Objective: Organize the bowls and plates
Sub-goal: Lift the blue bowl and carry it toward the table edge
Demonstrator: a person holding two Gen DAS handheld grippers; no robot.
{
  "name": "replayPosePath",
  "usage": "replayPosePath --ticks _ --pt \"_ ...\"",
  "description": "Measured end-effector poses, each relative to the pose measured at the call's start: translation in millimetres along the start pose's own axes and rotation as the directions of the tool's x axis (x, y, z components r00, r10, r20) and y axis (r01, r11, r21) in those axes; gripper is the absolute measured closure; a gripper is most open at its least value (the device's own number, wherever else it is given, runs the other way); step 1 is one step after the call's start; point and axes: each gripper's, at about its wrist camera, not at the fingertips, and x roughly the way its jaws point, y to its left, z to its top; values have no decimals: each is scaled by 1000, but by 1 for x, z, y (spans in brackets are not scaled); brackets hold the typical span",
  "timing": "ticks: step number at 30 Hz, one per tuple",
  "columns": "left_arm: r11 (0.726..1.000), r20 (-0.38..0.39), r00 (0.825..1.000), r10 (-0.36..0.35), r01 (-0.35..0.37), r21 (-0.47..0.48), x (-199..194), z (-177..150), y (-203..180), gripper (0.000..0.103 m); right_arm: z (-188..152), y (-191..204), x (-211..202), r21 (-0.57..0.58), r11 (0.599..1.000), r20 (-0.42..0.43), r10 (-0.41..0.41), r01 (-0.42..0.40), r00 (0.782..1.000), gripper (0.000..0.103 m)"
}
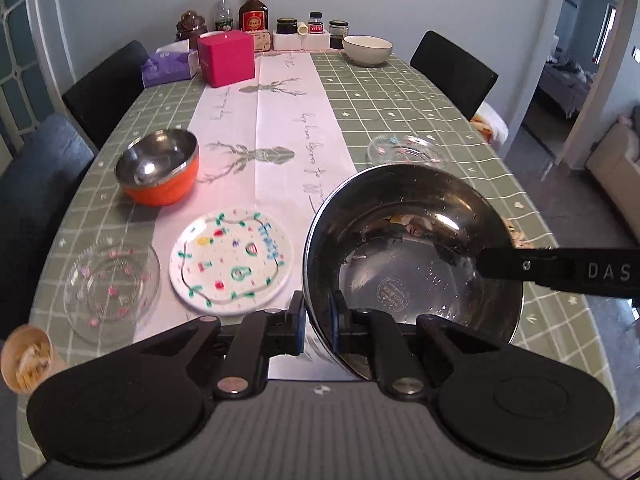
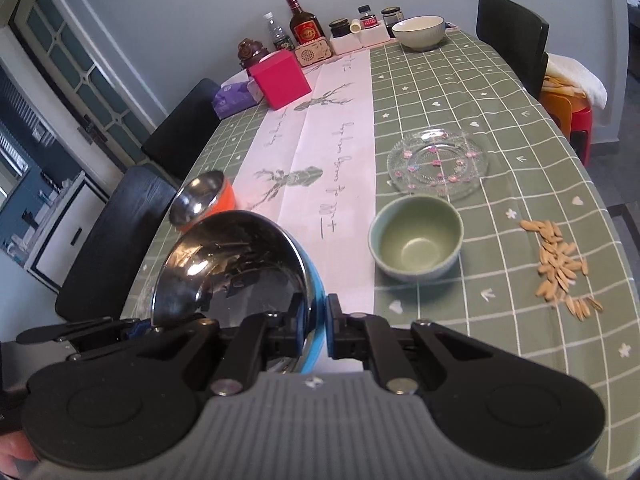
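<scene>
Both grippers clenched on the same steel bowl (image 1: pixel 412 256). The left gripper (image 1: pixel 318 330) pinches the near rim, one pad outside, one inside the wall; the right gripper (image 2: pixel 316 328) bites the opposite rim the same way, its blue outer skin showing against the pad. The bowl hangs between the two, clear of the tablecloth (image 1: pixel 400 92), mouth tipped up towards each camera.

My read: this turns on the orange bowl (image 1: pixel 160 168), a likely nesting partner. It sits ahead and left of the left jaws, beyond the fruit-pattern plate (image 1: pixel 232 258), so the left hand is nearer.

Views differ. The left camera shows the fruit plate and a glass plate (image 1: pixel 112 284) beside it. The right camera alone shows a green bowl (image 2: pixel 416 238) ahead and right of its jaws, another glass plate (image 2: pixel 438 164) beyond, and scattered seeds (image 2: pixel 560 264).
</scene>
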Motion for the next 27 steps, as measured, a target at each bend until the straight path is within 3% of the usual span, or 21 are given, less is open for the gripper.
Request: replayPosePath --ticks 4,11,17,27 --pt "999 8 1000 11 -11 34 -11 -30 1 90 -27 6 -6 -16 1000 -56 -5 4 998 95" --pt "999 -55 998 37 -37 10 -11 -79 15 91 -77 22 2 -58 998 -119 -19 12 993 95" --pt "999 -124 992 32 -30 19 -7 -110 27 91 -116 18 25 -13 1000 -247 16 -20 969 96" --pt "1000 -112 994 20 -20 1 1 -124 28 91 -125 18 32 -28 1000 -257 -1 -6 966 96"
